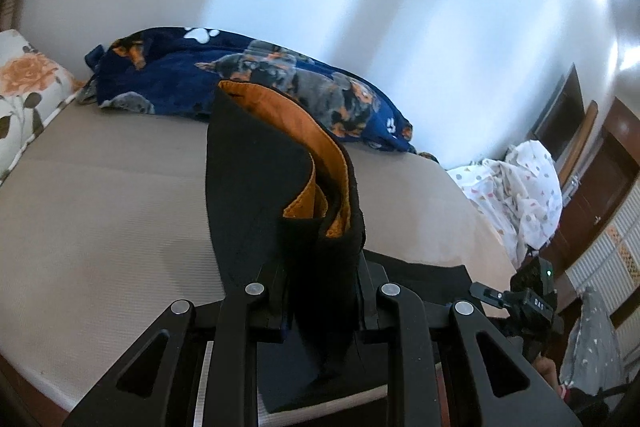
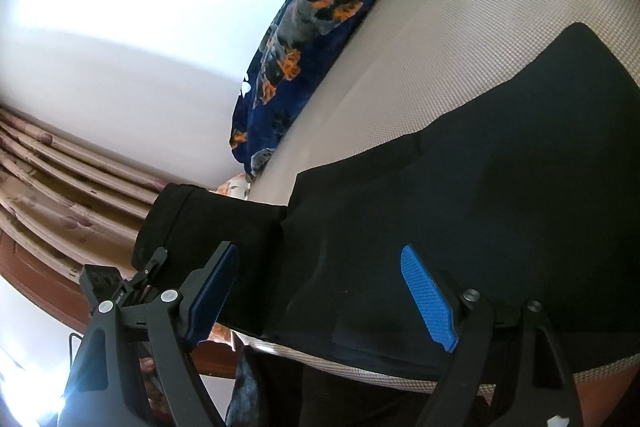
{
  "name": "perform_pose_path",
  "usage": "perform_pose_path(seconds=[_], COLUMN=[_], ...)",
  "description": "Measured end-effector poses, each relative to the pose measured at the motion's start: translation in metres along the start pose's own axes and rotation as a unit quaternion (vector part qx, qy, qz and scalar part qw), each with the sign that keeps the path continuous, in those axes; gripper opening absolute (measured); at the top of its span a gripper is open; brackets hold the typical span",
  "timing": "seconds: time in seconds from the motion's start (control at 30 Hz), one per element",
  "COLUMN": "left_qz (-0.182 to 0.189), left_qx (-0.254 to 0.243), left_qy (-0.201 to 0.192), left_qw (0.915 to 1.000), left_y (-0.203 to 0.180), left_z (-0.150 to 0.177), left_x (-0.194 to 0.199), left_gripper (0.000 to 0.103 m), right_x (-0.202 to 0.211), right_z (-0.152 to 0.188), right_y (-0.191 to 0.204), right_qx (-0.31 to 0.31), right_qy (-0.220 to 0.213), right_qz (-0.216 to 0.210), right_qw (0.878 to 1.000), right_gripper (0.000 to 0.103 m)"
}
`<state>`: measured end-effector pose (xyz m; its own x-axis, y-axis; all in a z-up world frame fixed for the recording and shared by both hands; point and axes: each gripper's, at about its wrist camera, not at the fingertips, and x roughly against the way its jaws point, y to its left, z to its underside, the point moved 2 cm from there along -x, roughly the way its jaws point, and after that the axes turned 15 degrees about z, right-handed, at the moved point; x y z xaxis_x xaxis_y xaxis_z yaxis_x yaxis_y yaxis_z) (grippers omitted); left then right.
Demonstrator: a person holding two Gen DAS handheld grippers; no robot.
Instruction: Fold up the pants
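Dog-print blanket (image 1: 240,75), floral pillow (image 1: 24,87)

"DAS" on right gripper (image 1: 534,301)

Left wrist view: the fingertips of the left gripper (image 1: 322,291) are buried in a raised fold of the black pants (image 1: 256,187); the pads are not visible. The orange lining (image 1: 320,163) runs down into the fold and is lost there. The pants' lower edge is cut off behind the gripper frame. The floral pillow (image 1: 24,95) is cut by the left edge.

Right wrist view: the pants (image 2: 480,207) run off the right edge; their full extent cannot be determined. The dog-print blanket (image 2: 320,27) is cut at the top. Objects below the mattress edge (image 2: 360,367) are too dark to identify.
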<state>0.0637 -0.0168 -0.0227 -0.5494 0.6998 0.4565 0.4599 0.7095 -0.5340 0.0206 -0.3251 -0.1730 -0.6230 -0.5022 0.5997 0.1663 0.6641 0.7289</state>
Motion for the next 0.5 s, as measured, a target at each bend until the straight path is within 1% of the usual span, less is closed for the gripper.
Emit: perform_pose_path(seconds=[0.23, 0.5], left_qz=[0.014, 0.027], left_qx=[-0.008, -0.003], left_qy=[0.016, 0.028], left_qw=[0.9997, 0.9992], left_y=[-0.016, -0.024], left_z=[0.001, 0.001], left_x=[-0.018, -0.033], left_gripper=[0.023, 0.023], right_x=[0.005, 0.008], right_z=[-0.003, -0.004], right_y=[-0.002, -0.004], right_qx=[-0.004, -0.008], right_qy=[-0.006, -0.009], right_qz=[-0.004, -0.009], right_qw=[1.0, 1.0], right_gripper=[0.083, 0.084])
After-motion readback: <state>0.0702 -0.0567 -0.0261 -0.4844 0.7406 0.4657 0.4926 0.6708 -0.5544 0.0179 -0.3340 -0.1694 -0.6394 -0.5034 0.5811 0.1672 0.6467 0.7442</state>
